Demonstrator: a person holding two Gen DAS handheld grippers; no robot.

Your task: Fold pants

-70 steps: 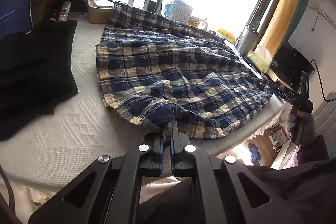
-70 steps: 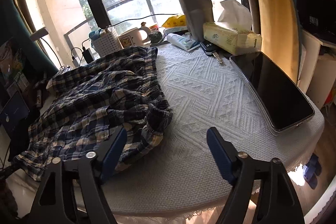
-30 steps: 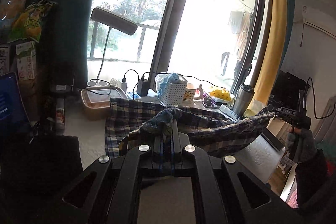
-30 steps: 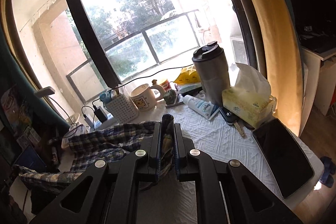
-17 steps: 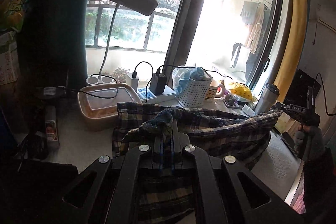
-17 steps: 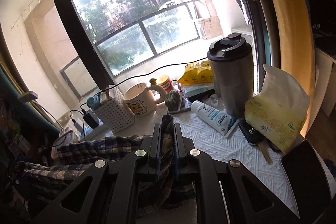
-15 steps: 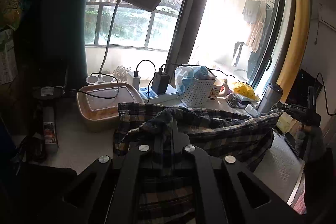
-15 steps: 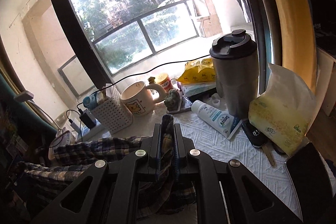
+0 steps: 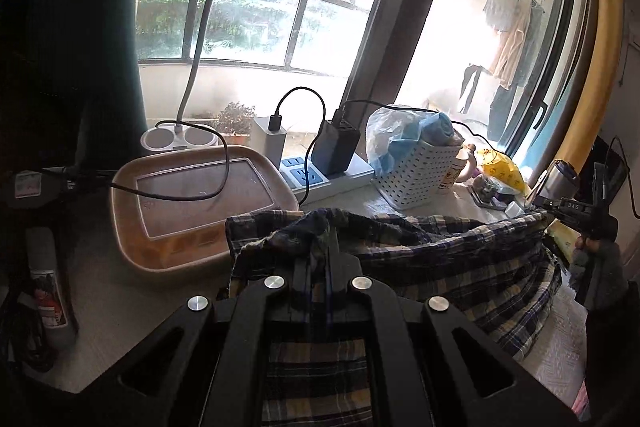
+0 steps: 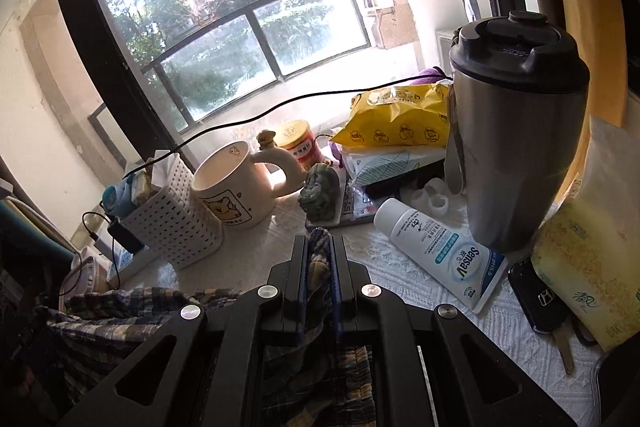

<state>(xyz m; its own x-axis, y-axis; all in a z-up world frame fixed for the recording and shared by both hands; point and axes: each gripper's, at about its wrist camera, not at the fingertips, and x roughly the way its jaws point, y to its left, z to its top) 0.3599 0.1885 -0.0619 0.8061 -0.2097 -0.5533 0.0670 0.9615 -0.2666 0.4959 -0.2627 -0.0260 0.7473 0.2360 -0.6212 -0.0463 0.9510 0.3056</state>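
Plaid pants pinched by both grippers, angled down twd table.

A lived-in home: a balcony window, a mug, tissues, a power strip and laundry drying outside.

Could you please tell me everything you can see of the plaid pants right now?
The plaid pants are thin woven cloth in navy, cream and yellow checks, rumpled. They hang stretched between the two grippers: the left gripper is shut on one bunched edge, the right gripper on another, where a gathered, elastic-looking band shows below the fingers. The cloth sags between them over the white textured tablecloth. Whether the lower part touches it cannot be told.
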